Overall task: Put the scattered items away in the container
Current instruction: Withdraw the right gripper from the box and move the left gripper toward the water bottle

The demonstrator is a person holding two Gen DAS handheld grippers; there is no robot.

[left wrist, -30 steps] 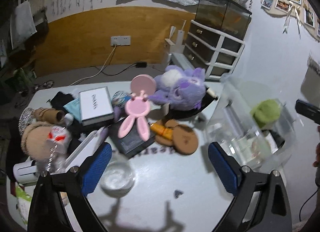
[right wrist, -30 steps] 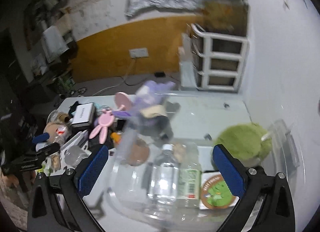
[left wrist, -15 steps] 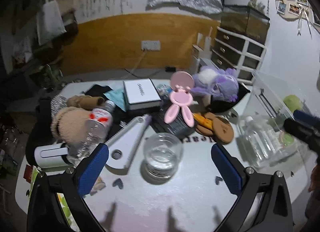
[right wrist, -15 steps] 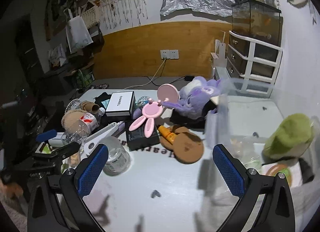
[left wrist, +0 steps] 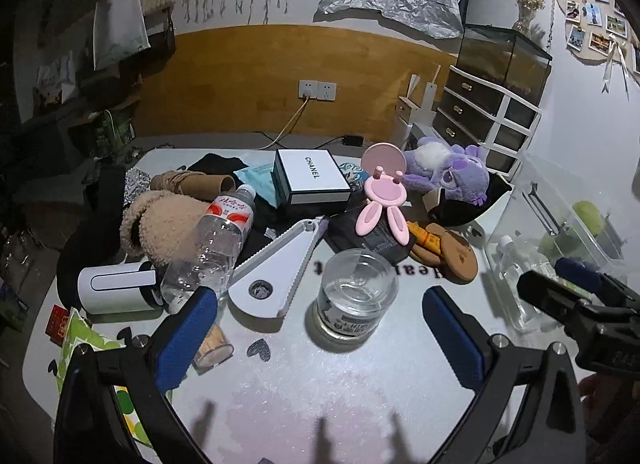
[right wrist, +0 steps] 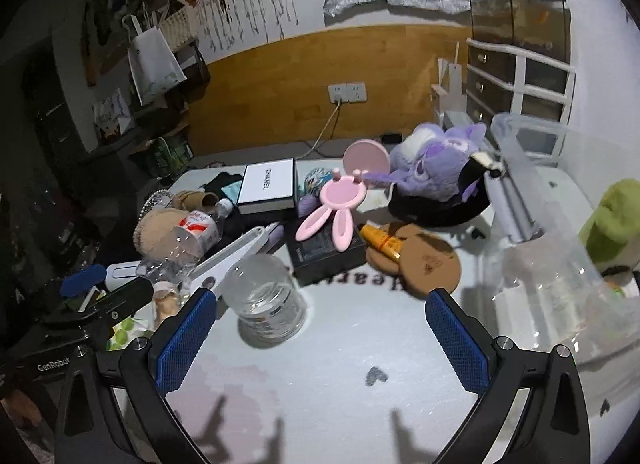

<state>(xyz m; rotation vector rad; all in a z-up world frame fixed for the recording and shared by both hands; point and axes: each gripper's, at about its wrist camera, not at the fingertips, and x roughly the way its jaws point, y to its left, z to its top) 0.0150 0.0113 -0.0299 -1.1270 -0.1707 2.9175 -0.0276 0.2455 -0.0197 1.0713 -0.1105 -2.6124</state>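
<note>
- Two grippers hang over a cluttered white table (left wrist: 360,392), both with nothing in them, at what looks like the start of another pick in the tidy-up.
- Largest on the table, the clear plastic container (left wrist: 560,224) stands at the right edge, already holding a green plush (right wrist: 608,220) and at least one bottle (left wrist: 516,272).
- Scattered items not yet put away include a purple plush (left wrist: 448,176), a white gift box (left wrist: 310,180), a plastic water bottle (left wrist: 212,248) and a pink rabbit stand (left wrist: 382,200).
- Nearest the left gripper (left wrist: 320,340) stands a glass jar (left wrist: 354,296), upright, just ahead of its blue pads; the jaws have just been opening and are spread wide, nothing between them.
- Right gripper (right wrist: 320,340) is likewise spread, the jar just left of its centre line.
- Next move, by the look of it: advance one gripper to straddle the jar, squeeze gently on the slippery glass, and keep it level on the way to the container.
</note>
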